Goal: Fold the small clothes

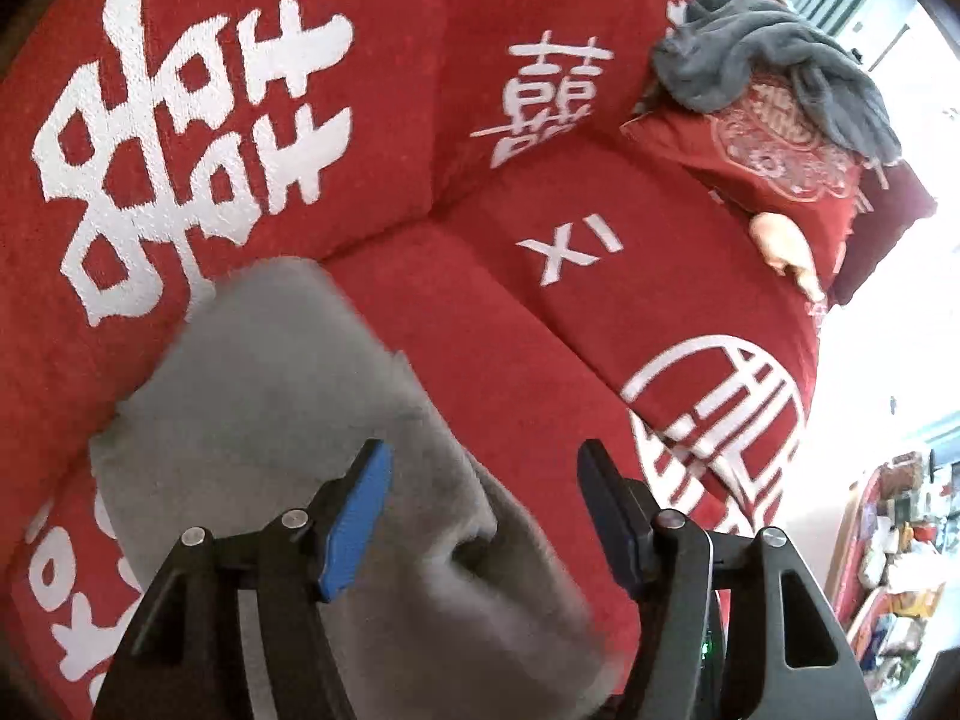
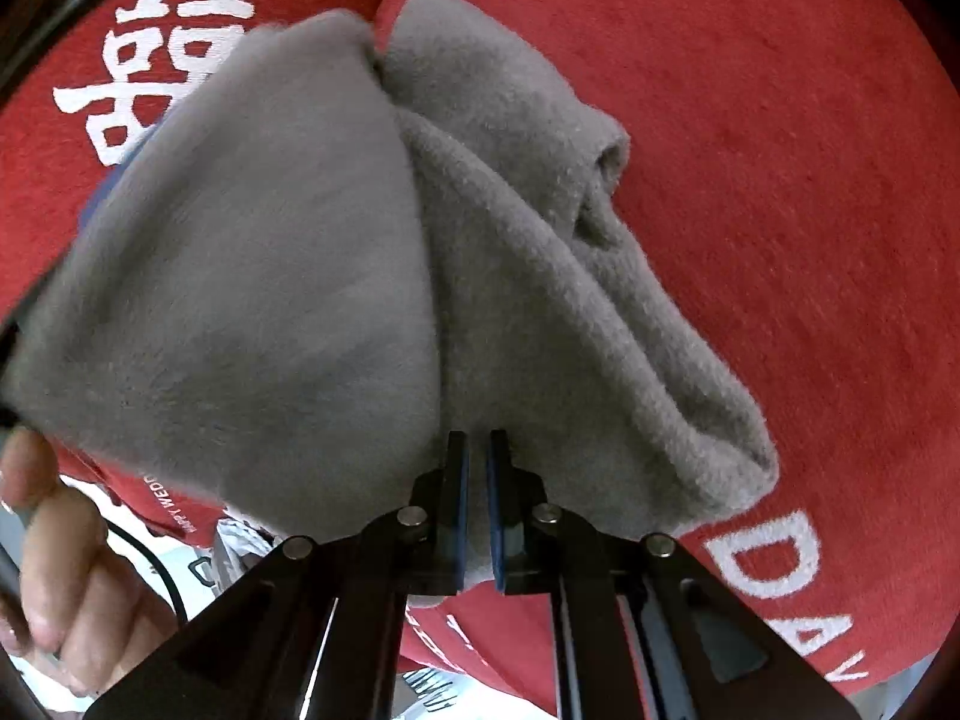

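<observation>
- The soft grey fleece garment (image 2: 312, 276) lies bunched on the red printed sofa cover (image 2: 780, 150).
- Right tongs (image 2: 476, 450) pinch its near edge.
- Left tongs (image 1: 483, 468) hang spread above it, gripping nothing.

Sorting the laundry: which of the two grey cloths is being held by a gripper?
The lighter grey cloth, pinched by the right gripper. The darker grey cloth lies crumpled on a red cushion, untouched.

Both wrist views look steeply down, close over the red sofa cover (image 1: 468, 312), sharing the grey garment (image 2: 252, 276) at six o'clock.
</observation>
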A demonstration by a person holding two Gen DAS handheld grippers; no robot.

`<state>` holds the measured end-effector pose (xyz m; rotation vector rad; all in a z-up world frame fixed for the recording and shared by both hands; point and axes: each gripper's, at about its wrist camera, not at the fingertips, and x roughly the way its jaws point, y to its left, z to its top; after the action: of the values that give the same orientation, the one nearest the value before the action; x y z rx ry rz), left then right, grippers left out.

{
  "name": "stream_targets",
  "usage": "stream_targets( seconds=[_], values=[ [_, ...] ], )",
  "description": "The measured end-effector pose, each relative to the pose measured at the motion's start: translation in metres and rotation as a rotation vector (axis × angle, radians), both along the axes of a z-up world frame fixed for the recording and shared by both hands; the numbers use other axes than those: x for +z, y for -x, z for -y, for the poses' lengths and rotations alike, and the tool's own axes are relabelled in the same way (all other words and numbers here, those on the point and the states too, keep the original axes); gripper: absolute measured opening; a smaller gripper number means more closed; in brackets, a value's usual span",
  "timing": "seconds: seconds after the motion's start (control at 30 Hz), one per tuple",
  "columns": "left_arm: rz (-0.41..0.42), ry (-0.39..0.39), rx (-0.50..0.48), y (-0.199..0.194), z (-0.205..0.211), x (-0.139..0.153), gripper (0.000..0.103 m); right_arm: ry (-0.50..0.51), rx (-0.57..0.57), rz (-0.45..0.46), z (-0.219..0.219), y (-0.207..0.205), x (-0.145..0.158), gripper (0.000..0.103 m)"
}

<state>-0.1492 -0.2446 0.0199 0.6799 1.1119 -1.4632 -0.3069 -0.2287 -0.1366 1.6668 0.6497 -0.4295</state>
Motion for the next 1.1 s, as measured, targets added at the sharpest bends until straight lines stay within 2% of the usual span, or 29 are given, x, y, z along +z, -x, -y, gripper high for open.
stream_targets(
  seconds=[0.07, 0.17, 0.3, 0.37, 0.43, 0.47, 0.57, 0.7, 0.8, 0.83, 0.87, 0.9, 0.93, 1.0, 1.03, 1.1],
  values=[
    [-0.019, 0.01, 0.047, -0.014, -0.016, 0.004, 0.066, -0.001, -0.011, -0.005, -0.004, 0.003, -0.001, 0.009],
    [-0.003, -0.006, 0.143, -0.043, -0.042, 0.002, 0.066, -0.003, -0.074, 0.017, -0.008, 0.019, -0.001, 0.009],
    [-0.021, -0.095, 0.275, -0.096, -0.088, -0.018, 0.066, -0.004, -0.111, 0.063, -0.014, 0.035, -0.002, 0.013],
    [-0.061, -0.16, 0.339, -0.123, -0.112, -0.033, 0.066, 0.005, -0.065, 0.075, -0.025, 0.036, 0.001, 0.022],
    [-0.102, -0.219, 0.416, -0.147, -0.138, -0.049, 0.066, 0.038, 0.008, 0.067, -0.041, 0.036, 0.008, 0.044],
    [-0.112, -0.236, 0.441, -0.153, -0.147, -0.055, 0.066, 0.045, 0.032, 0.063, -0.048, 0.036, 0.01, 0.047],
    [-0.112, -0.266, 0.485, -0.166, -0.172, -0.066, 0.066, 0.077, 0.105, 0.03, -0.07, 0.031, 0.02, 0.048],
    [-0.12, -0.285, 0.492, -0.165, -0.187, -0.073, 0.066, 0.153, 0.141, 0.053, -0.082, 0.014, 0.036, 0.048],
    [-0.137, -0.287, 0.491, -0.162, -0.193, -0.074, 0.066, 0.196, 0.136, 0.004, -0.072, -0.005, 0.035, 0.048],
    [-0.139, -0.285, 0.491, -0.162, -0.194, -0.072, 0.066, 0.194, 0.127, -0.001, -0.072, -0.011, 0.032, 0.045],
    [-0.141, -0.281, 0.491, -0.163, -0.194, -0.07, 0.066, 0.176, 0.125, -0.018, -0.069, -0.017, 0.027, 0.037],
    [-0.144, -0.27, 0.492, -0.164, -0.195, -0.064, 0.066, 0.151, 0.129, -0.018, -0.065, -0.026, 0.026, 0.007],
    [-0.148, -0.252, 0.494, -0.167, -0.198, -0.058, 0.066, 0.127, 0.119, 0.004, -0.064, -0.03, 0.026, 0.008],
    [-0.149, -0.224, 0.489, -0.171, -0.201, -0.051, 0.066, 0.081, 0.053, 0.162, -0.067, -0.03, 0.037, 0.008],
    [-0.13, -0.219, 0.479, -0.173, -0.203, -0.049, 0.066, 0.062, 0.024, 0.21, -0.07, -0.029, 0.04, 0.008],
    [-0.067, -0.236, 0.438, -0.173, -0.202, -0.05, 0.066, 0.04, 0.009, 0.222, -0.078, -0.03, 0.035, 0.008]
  ],
)
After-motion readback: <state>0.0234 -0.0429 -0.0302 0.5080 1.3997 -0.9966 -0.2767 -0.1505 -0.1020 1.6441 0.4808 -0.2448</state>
